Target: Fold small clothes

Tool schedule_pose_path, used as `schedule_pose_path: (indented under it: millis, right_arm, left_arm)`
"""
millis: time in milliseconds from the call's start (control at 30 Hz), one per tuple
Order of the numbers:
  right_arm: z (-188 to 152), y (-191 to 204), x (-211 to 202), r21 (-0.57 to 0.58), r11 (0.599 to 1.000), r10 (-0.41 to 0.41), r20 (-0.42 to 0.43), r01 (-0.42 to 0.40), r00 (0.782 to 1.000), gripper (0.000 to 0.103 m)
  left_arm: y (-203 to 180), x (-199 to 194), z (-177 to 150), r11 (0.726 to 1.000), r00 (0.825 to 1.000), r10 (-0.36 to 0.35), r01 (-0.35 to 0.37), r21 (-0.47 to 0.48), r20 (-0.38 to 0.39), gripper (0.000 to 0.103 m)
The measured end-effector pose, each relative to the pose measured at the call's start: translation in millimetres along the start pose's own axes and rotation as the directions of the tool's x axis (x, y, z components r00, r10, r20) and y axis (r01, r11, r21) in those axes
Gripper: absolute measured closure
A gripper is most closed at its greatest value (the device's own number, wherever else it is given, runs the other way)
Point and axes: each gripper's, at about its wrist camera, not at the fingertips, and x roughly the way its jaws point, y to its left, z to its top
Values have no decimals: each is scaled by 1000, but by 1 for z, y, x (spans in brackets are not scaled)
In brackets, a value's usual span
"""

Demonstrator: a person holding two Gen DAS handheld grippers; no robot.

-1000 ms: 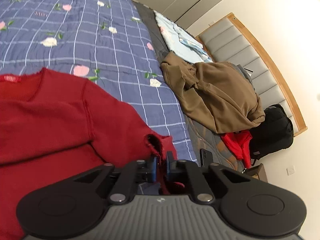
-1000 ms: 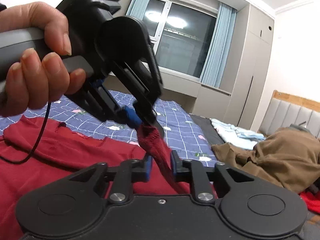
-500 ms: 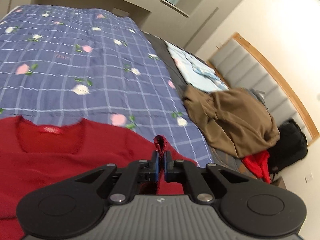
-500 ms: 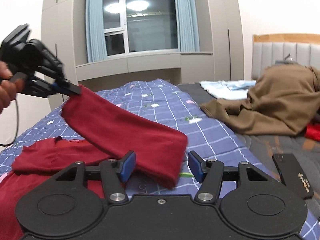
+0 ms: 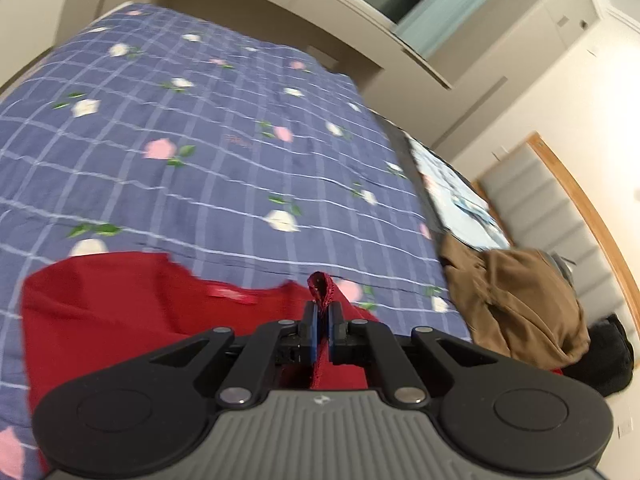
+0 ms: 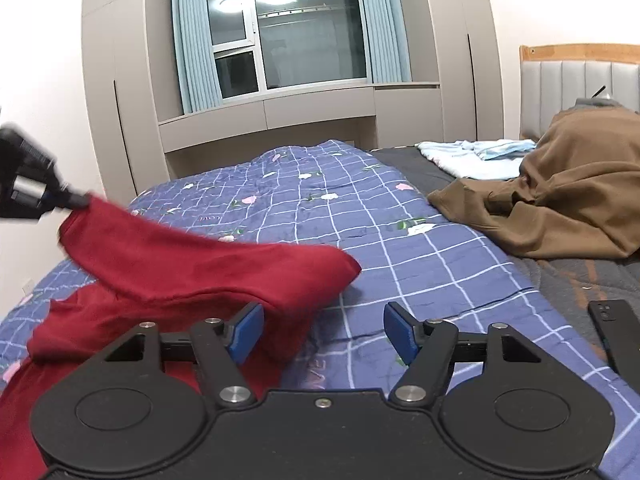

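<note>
Your work surface is the blue checked quilt with its flower print; it runs clear from the red garment out to the far edge below the window cabinets, and faint stitched lettering on it is too small to read. On the right side the quilt ends against a dark grey sheet.

On that sheet sits a heaped brown garment, with pale blue folded cloth behind it by the headboard.

The red sweater lies on the near left part of the quilt, neckline towards the window; its red neck label has print you cannot make out. One sleeve is lifted off the quilt and stretches leftward.

Your left gripper is clamped tight on the sleeve's cuff edge, which pokes up between the pads.

Your right gripper has just been opening; its jaws stand wide, the sleeve fold lies by the left pad, unpinched.

A black phone lies on the grey sheet near the right edge; any marking on it is illegible
</note>
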Motion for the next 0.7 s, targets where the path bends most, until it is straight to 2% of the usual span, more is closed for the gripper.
schedule_pose_path:
  millis: [333, 500, 600, 700]
  right_arm:
    - [16, 8, 50, 28, 999, 41, -80, -39, 996, 29]
    - [30, 8, 96, 67, 996, 72, -141, -63, 987, 30]
    - [36, 6, 136, 132, 989, 98, -206, -71, 974, 32]
    - [34, 4, 166, 150, 987, 89, -271, -50, 958, 33]
  left_arm:
    - [93, -11, -11, 988, 999, 23, -19, -153, 24, 99]
    - [110, -11, -16, 986, 999, 22, -17, -168, 28, 99]
    - [116, -14, -17, 984, 999, 38, -32, -175, 27, 99]
    - [116, -23, -20, 985, 998, 63, -58, -160, 22, 99]
